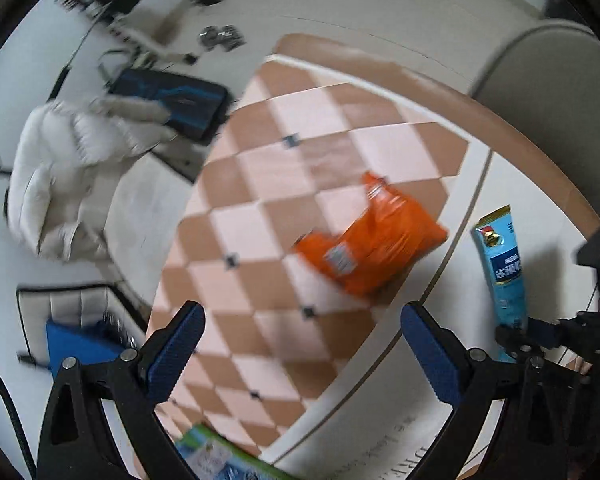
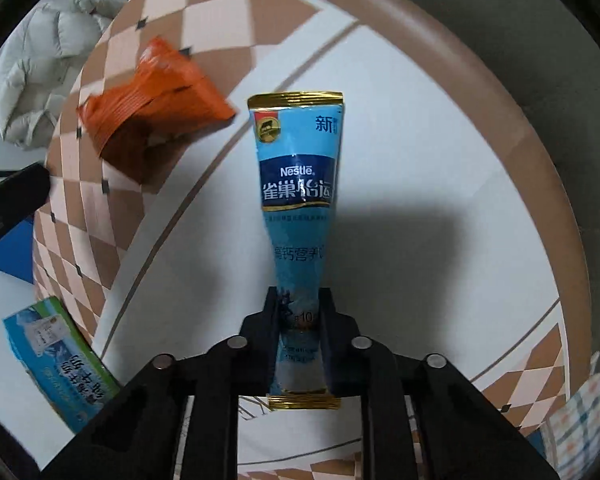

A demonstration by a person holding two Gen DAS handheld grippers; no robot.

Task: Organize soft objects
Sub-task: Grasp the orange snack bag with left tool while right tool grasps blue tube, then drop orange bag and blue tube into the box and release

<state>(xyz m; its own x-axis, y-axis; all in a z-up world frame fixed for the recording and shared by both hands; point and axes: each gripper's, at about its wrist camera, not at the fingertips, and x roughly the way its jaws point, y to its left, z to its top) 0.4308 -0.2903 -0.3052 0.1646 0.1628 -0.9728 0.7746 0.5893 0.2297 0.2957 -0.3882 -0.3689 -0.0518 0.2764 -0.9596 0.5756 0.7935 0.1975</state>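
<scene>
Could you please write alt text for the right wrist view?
The right gripper is shut on a blue Nestle sachet above a round table. An orange snack packet lies left; a green-and-blue box lower left.

Both cams fisheye, wrist-mounted, aimed steeply down at round table (image 1: 540, 168) w/ checkered cloth (image 1: 284, 208). Left wrist view: sits higher/farther back, own fingers frame the bottom edge, takes in cloth centre plus floor clutter and white jacket (image 1: 60, 168) on the left; image blurred. Right wrist view: closer to tabletop, looks along its fingers over the white part of the cloth toward the brown rim (image 2: 480, 92) on the far side. Shared: orange packet (image 1: 372, 236), blue sachet (image 1: 504, 264), green-blue box (image 1: 216, 456), jacket. Right gripper (image 1: 540, 332) shows at left view's right edge.
</scene>
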